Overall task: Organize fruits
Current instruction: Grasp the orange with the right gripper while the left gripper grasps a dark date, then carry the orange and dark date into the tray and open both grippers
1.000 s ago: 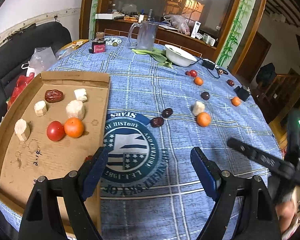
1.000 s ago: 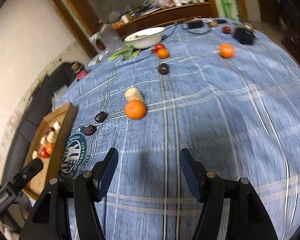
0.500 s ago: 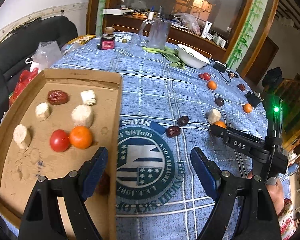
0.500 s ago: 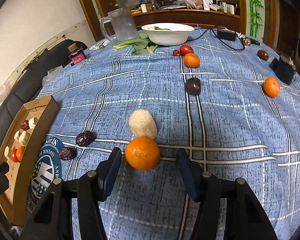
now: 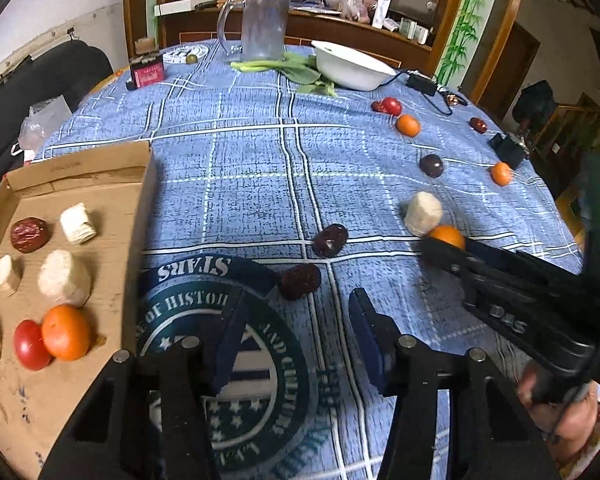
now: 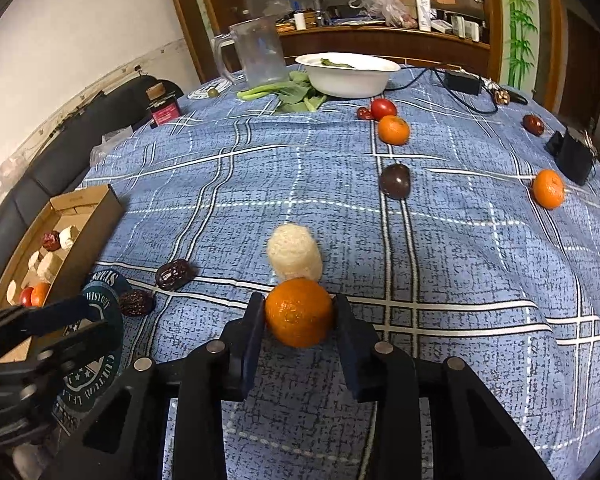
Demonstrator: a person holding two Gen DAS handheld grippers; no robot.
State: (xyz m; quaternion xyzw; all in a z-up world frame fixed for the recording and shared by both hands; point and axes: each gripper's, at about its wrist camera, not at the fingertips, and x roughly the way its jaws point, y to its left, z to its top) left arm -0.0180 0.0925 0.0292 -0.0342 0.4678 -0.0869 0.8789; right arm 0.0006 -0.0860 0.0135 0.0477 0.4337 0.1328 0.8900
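An orange mandarin rests on the blue checked tablecloth between the pads of my right gripper. Its jaws are closing, and both pads touch the fruit's sides. A white cylindrical piece stands just behind the mandarin. My left gripper hovers over the round printed emblem. Its jaws are closing with nothing between them. A dark red date lies just ahead of its tips, and a second date lies a little farther. The cardboard tray to the left holds a date, several white pieces, a tomato and a mandarin.
Farther back lie a dark plum, two mandarins, a tomato and a date. A white bowl, greens, a clear jug and a black adapter stand near the far edge.
The right gripper came up to the mandarin and narrowed onto it. The left gripper moved away from the tray's corner towards the two dates, and its jaws narrowed.
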